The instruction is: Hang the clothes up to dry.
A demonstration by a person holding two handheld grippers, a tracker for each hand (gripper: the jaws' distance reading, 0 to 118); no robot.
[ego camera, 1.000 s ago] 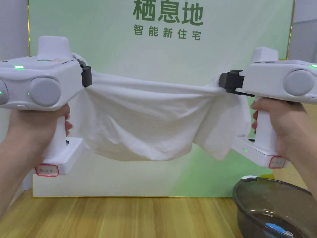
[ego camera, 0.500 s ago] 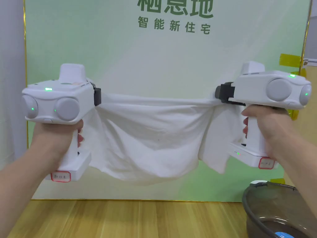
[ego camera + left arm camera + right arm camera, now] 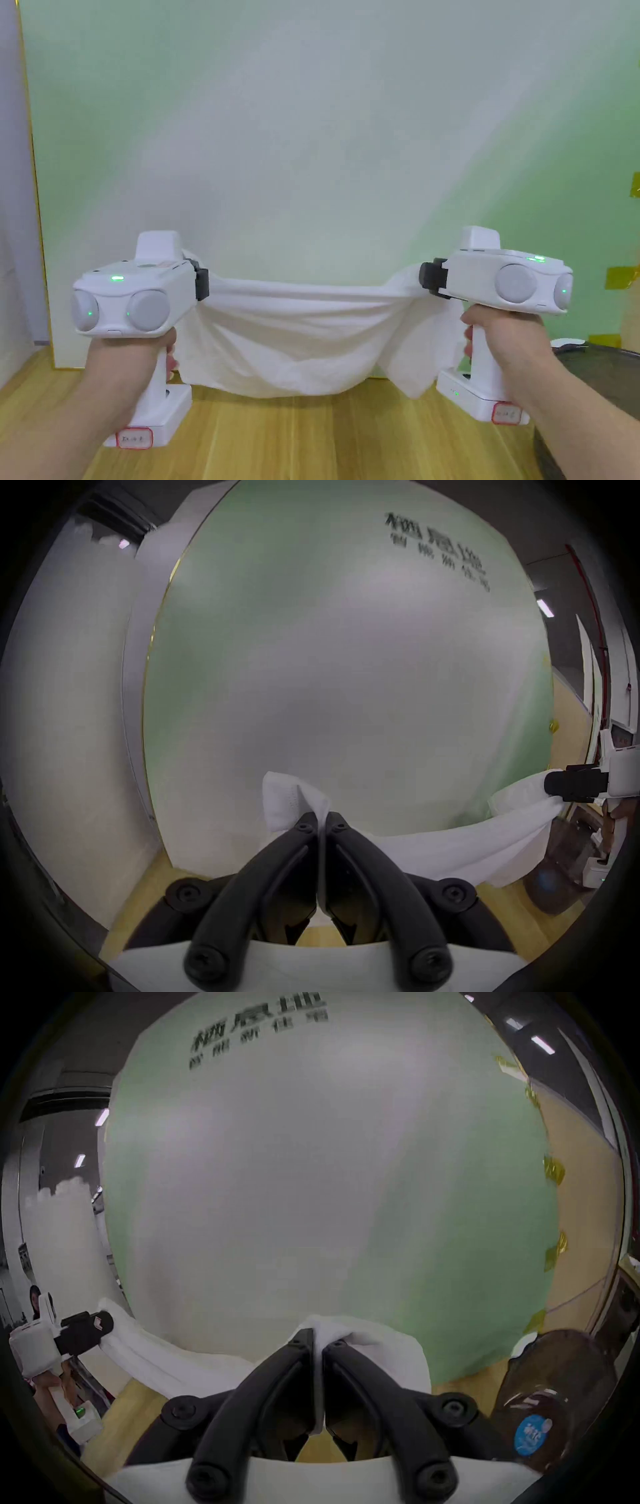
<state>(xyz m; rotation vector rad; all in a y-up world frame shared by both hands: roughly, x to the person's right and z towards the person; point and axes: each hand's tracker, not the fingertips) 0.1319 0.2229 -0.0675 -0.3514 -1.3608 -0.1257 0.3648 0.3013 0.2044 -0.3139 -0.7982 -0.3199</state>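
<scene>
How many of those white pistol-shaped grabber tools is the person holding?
2. The left gripper pinches one end of the white cloth; the right gripper pinches the other end, so the cloth hangs stretched between them above the wooden floor.

Green backdrop panel (image 3: 325, 125); wooden floor (image 3: 325, 437); dark basin (image 3: 600, 375) right

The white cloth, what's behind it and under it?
Behind the white cloth stands a green board; below it, wooden floor. The cloth hides the board's bottom edge there.
</scene>
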